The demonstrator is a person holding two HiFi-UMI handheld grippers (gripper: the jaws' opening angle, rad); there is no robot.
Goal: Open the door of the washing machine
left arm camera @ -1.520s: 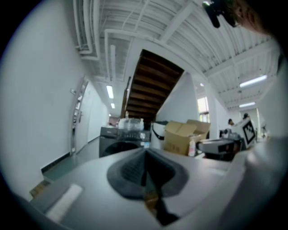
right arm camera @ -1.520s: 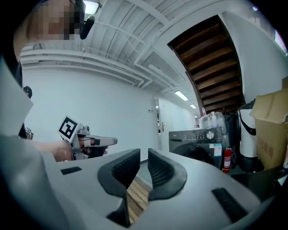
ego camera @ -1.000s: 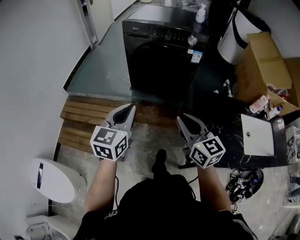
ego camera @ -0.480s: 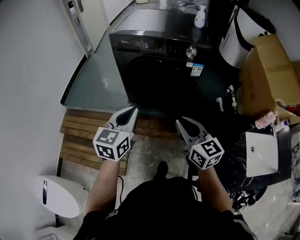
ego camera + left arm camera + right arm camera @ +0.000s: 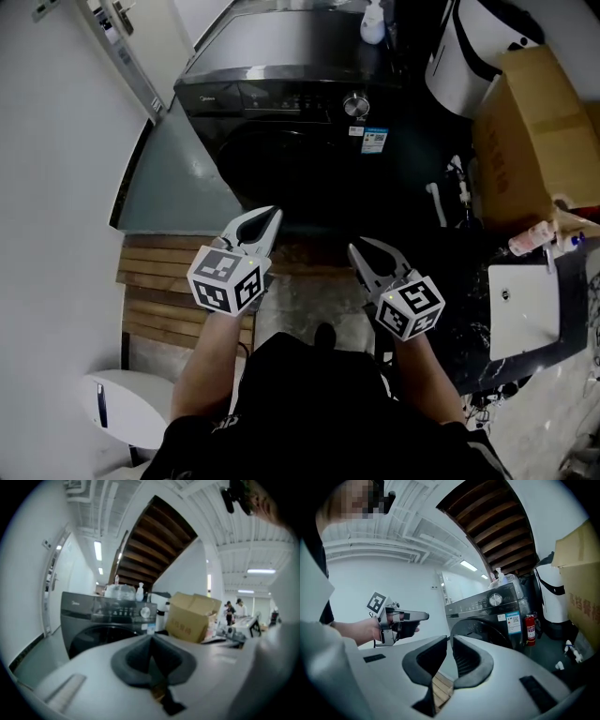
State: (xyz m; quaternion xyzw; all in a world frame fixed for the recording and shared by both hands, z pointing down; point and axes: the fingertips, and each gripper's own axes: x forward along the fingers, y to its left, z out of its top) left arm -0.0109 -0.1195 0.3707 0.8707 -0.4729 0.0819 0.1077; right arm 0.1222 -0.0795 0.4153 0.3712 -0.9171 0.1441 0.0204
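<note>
Washing machine door [image 5: 281, 171] closed, wooden slats [image 5: 164, 300] before it, cardboard box [image 5: 534, 131] beside.

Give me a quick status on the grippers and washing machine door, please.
Left gripper shut, empty; right gripper slightly open, empty. Washing machine door closed, untouched. Nothing blocking the approach.

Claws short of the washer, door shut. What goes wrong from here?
1. Left claw is shut and right claw barely parted; neither may hook the dark door, whose handle I cannot make out.
2. The slatted wooden platform lies before the washing machine: a trip hazard.
</note>
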